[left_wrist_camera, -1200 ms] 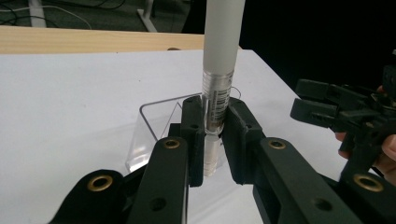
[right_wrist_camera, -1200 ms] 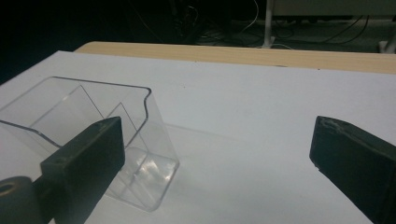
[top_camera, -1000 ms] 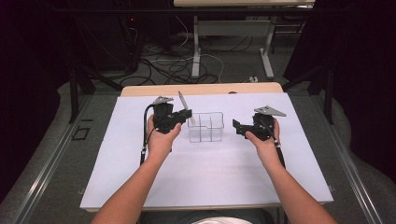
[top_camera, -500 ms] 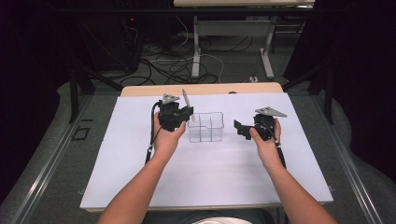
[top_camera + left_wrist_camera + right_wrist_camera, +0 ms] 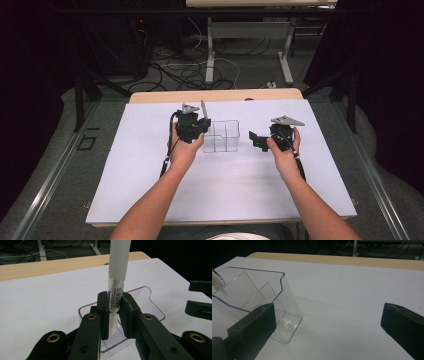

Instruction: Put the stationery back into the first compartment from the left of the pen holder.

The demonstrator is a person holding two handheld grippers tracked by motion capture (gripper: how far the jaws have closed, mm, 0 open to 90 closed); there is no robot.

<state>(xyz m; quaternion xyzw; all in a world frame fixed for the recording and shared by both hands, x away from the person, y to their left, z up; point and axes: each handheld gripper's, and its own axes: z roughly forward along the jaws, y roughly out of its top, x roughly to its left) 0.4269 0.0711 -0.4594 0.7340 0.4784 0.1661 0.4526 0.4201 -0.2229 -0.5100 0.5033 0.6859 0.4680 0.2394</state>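
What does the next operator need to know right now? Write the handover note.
Left claw: shut on the pen, held upright with its tip inside the clear organizer at its left end.
Right claw: open, holding nothing, beside the organizer's right side.
Done: pen brought into the compartment.
Left: lower it if needed, open the left claw, withdraw. Watch that the organizer does not tip.

Left gripper view: pen (image 5: 119, 270) top cut off by the upper edge; its lower tip sits behind the jaws of the left hand-held gripper (image 5: 113, 315) and blurs through the clear holder (image 5: 147, 293). Barcode print on the barrel too small to read. Right gripper view: holder's left side cut off by the edge; right hand-held gripper (image 5: 324, 322) jaws blurred, cropped at bottom.
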